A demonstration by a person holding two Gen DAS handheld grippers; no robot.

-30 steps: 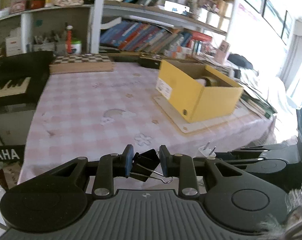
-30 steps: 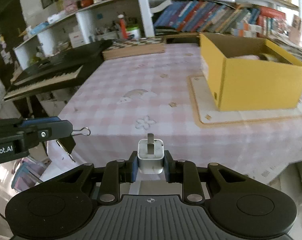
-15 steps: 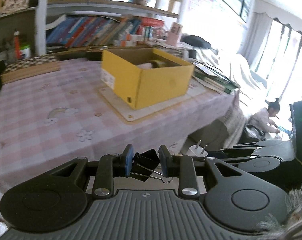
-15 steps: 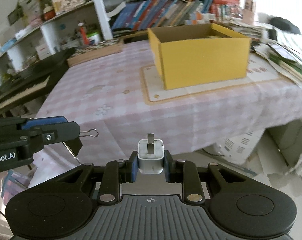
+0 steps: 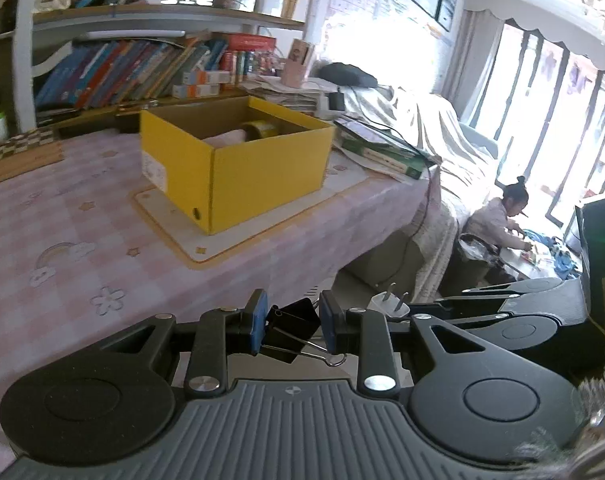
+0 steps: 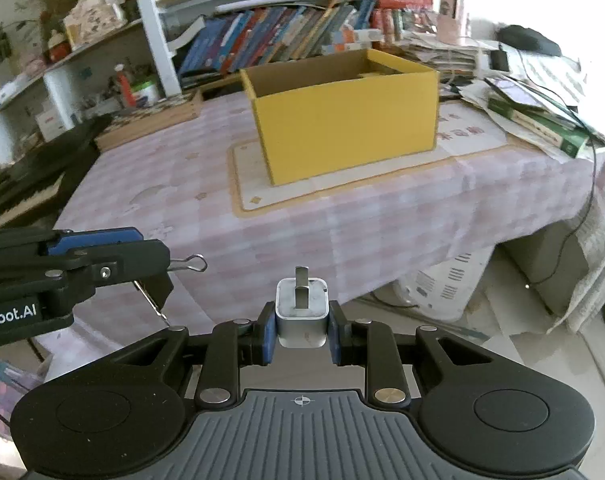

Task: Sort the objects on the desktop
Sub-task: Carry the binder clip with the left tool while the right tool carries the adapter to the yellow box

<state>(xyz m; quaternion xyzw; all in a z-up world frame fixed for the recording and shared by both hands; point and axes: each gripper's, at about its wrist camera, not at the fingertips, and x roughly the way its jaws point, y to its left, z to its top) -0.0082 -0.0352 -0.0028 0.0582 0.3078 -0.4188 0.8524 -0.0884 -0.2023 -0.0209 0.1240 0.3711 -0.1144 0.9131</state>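
My left gripper [image 5: 292,326] is shut on a black binder clip [image 5: 292,330], held off the near edge of the table. My right gripper [image 6: 301,330] is shut on a white plug adapter [image 6: 301,312] with its prongs pointing up and forward. Each gripper shows in the other's view: the right one with the adapter [image 5: 390,305] at the right, the left one [image 6: 158,276] at the left with the clip's wire handle sticking out. An open yellow box [image 6: 346,128] stands on a cream mat [image 6: 258,196]; inside it lie a tape roll [image 5: 262,128] and a pale object.
The table [image 5: 62,216] wears a pink checked cloth. Shelves of books [image 6: 286,36] stand behind it, a chessboard box [image 6: 150,126] and a black keyboard [image 6: 30,184] at the left. Papers and books [image 5: 382,152] pile up at the right edge. A person [image 5: 502,220] sits on the floor far right.
Both grippers swung to the right along the table's near side while keeping their grips. The yellow box moved toward the middle of both views and the right-hand room came into sight.
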